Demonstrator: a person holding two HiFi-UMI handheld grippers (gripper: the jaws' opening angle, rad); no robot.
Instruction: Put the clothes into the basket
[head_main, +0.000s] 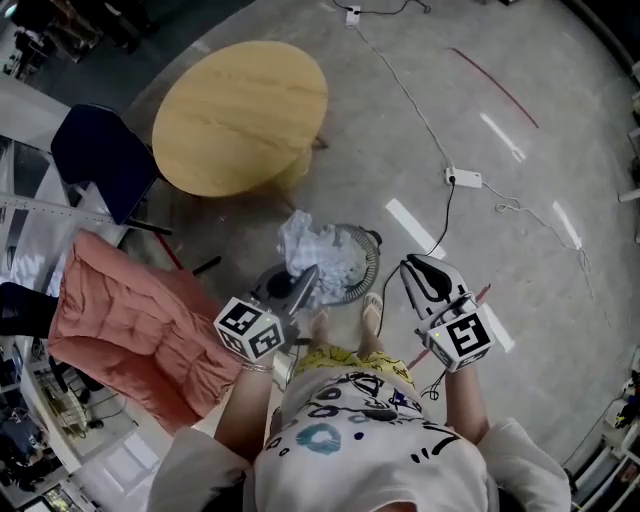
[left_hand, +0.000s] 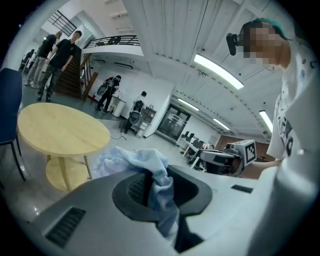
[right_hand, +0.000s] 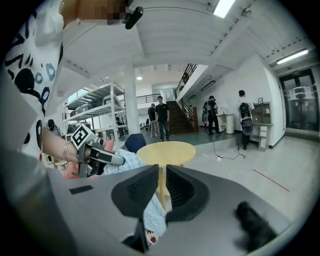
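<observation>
While I am leaning over the floor, my left gripper is clamping its two jaws on a crumpled pale blue garment; in the left gripper view a fold of the fabric is running down between the black pads and bunching up above them. In the head view the garment is hanging at the centre of the frame, over the left part of the round grey mesh basket, and I cannot tell whether its lower end is touching the basket. My right gripper is hovering just right of the basket, right of centre in the frame, with its jaws standing only a narrow slit apart and pressing on nothing. Through that slit in the right gripper view the table's leg is showing, and lower down some pale cloth with a small red print is showing, though whether it is touching the pads I cannot tell. The round wooden table is filling the upper left of the head view, with a navy chair at its left edge and a pink quilted cushion lying below that, at the left side. A white power strip with its cable is lying on the grey floor in the upper right.
</observation>
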